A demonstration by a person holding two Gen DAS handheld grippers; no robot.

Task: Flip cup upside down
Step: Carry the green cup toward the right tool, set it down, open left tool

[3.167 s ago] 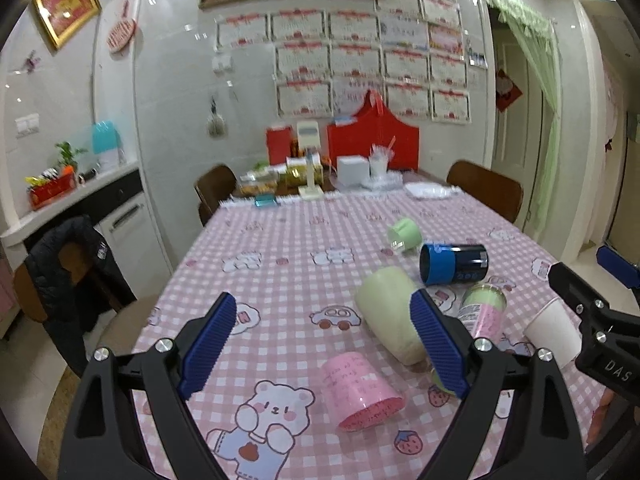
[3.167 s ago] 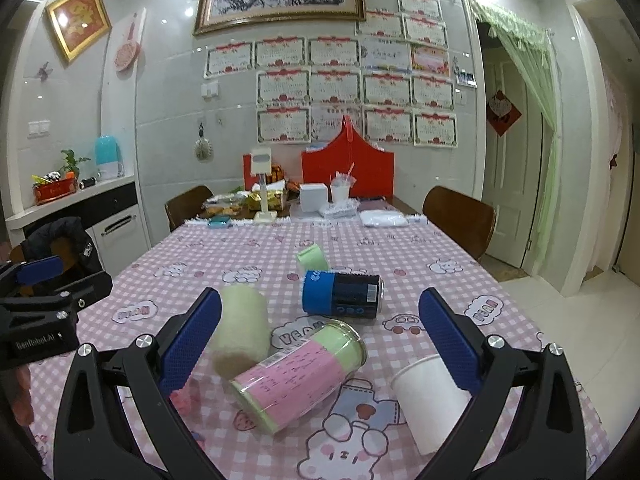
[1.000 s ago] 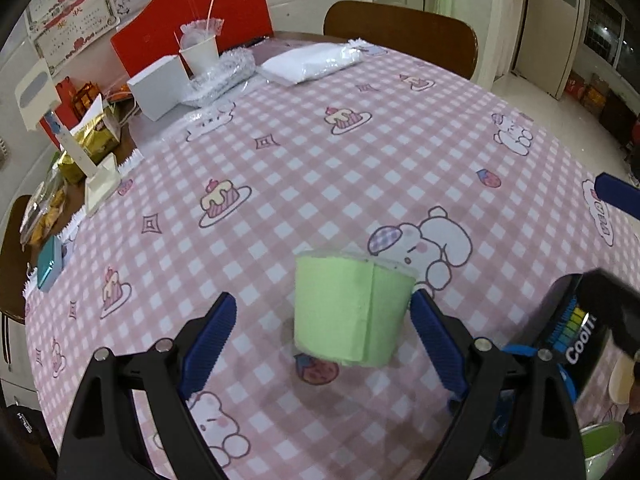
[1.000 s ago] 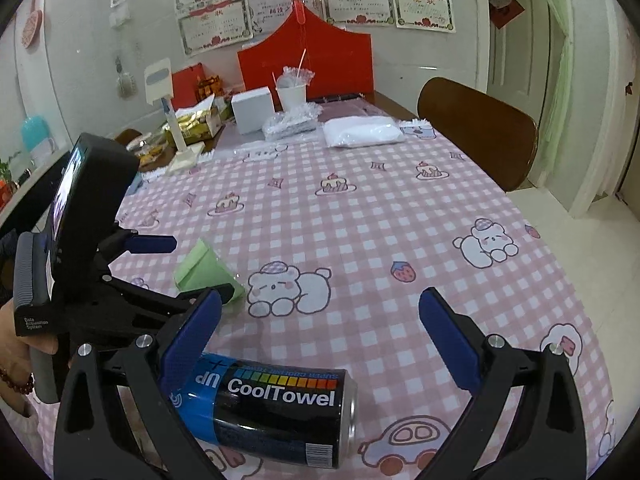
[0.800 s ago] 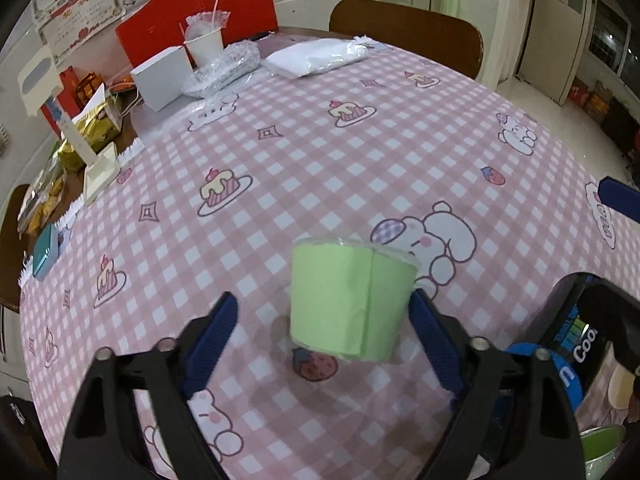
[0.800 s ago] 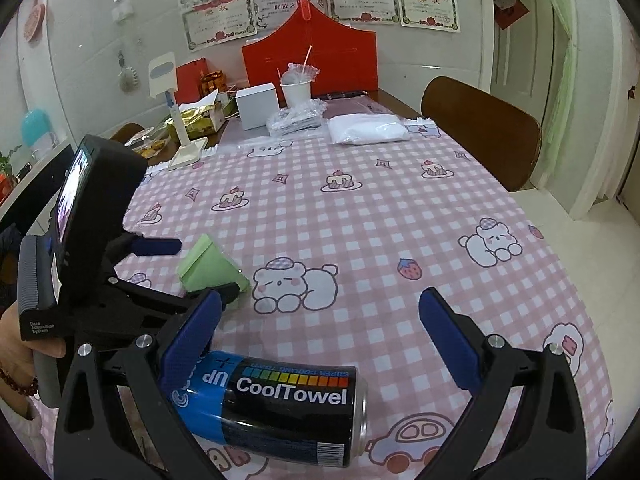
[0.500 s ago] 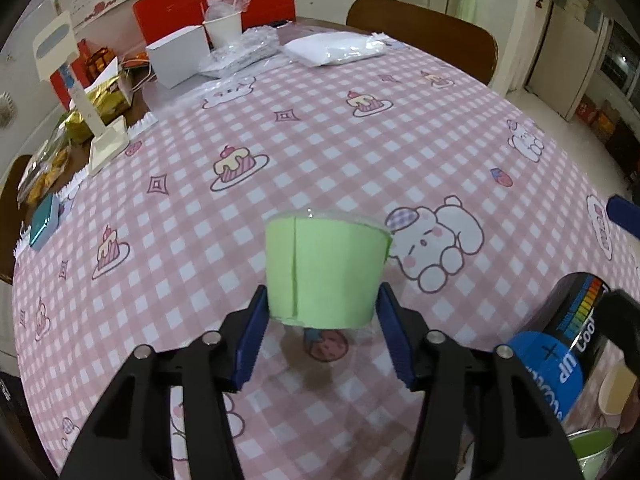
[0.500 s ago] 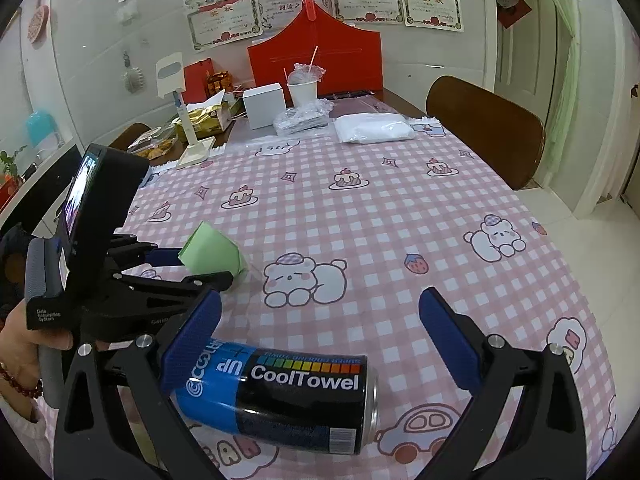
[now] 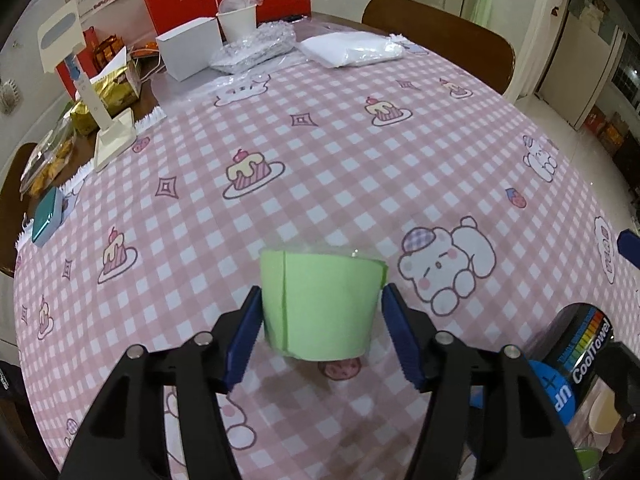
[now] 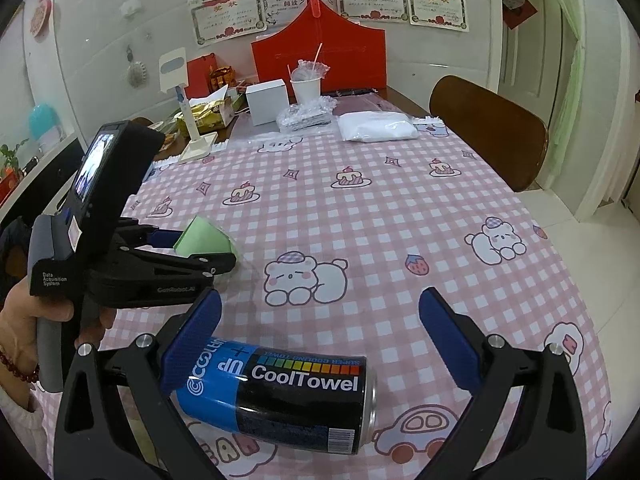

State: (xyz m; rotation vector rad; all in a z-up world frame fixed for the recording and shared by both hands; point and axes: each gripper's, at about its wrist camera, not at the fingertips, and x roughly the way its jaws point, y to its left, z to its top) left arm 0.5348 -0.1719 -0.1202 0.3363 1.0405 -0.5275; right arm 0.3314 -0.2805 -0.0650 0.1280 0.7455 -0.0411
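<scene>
A light green paper cup [image 9: 320,304] is clamped between the blue pads of my left gripper [image 9: 322,330], lifted a little above the pink checked tablecloth [image 9: 320,152], its wide end pointing away from me. In the right wrist view the same cup [image 10: 204,238] sits tilted in the left gripper [image 10: 192,248] at the left. My right gripper [image 10: 320,340] is open and empty, hovering over a blue and black CoolTowel can [image 10: 280,394] lying on its side.
The can also shows at the left wrist view's lower right [image 9: 576,356]. At the table's far end stand a white box [image 9: 188,48], a white drink cup [image 9: 238,20], plastic bags [image 9: 352,50] and a red board [image 10: 320,46]. A brown chair [image 10: 488,132] stands at the right.
My left gripper has closed on the green cup and raised it slightly off the cloth. My right gripper has stayed open above the can.
</scene>
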